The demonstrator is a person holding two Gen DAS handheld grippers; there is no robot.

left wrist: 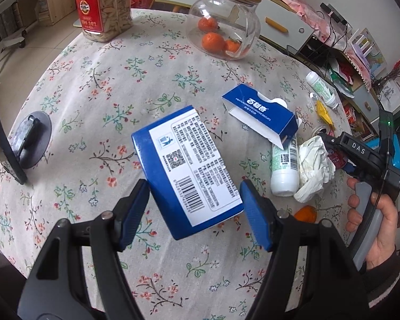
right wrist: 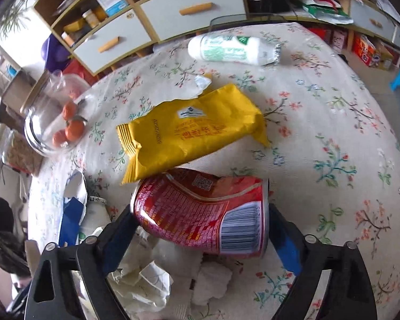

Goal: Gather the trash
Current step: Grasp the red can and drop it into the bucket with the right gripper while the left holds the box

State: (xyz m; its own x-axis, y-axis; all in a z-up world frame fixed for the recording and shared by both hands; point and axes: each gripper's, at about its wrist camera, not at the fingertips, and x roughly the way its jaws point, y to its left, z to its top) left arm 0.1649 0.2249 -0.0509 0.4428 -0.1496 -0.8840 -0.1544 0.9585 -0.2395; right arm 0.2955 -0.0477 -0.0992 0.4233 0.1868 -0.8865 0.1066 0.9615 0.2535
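The left gripper [left wrist: 194,208] clamps a blue box [left wrist: 186,168] above the table [left wrist: 93,93], while to its right the right gripper [right wrist: 200,226] pinches a crushed red can [right wrist: 205,210] near a yellow wrapper [right wrist: 192,130].

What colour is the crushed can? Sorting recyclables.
Red, with a white barcode patch; the crushed can shows best in the right wrist view.

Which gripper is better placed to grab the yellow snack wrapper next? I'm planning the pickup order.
Right. The yellow snack wrapper lies just beyond the right gripper, though the crushed red can between its fingers must go first. The left gripper straddles the blue box, farther away.
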